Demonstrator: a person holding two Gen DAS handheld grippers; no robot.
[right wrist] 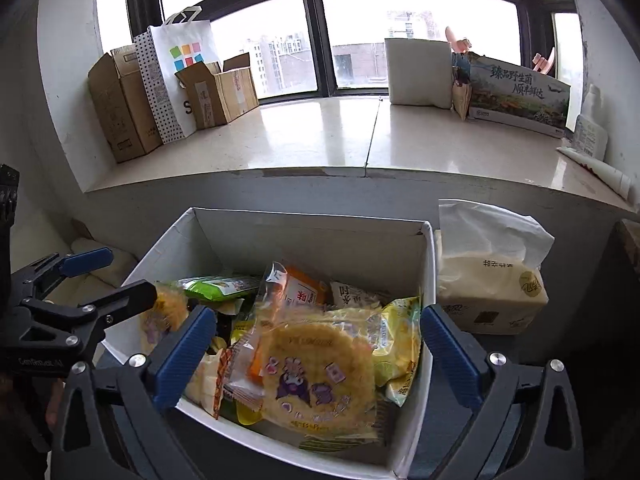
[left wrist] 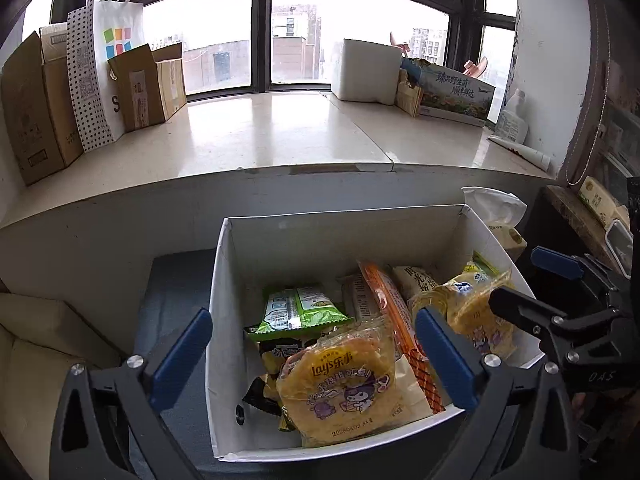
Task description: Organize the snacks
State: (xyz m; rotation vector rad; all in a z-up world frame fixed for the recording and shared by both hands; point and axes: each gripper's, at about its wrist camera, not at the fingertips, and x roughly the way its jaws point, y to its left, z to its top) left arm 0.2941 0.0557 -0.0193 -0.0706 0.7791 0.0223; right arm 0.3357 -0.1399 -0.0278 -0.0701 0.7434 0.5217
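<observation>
Crinkly yellow Lay's packet (left wrist: pixel 338 380) lies between my left tool's (left wrist: pixel 316 358) wide, empty jaws: light, fragile, best pinched by its sealed edge.

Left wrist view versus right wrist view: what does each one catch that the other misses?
Only the left view shows the Lay's logo on a yellow packet and a blue-grey surface left of the box. Only the right view shows the whole tissue pack. Both show the white box of snacks, the green packet, the windowsill, and both grippers open.
</observation>
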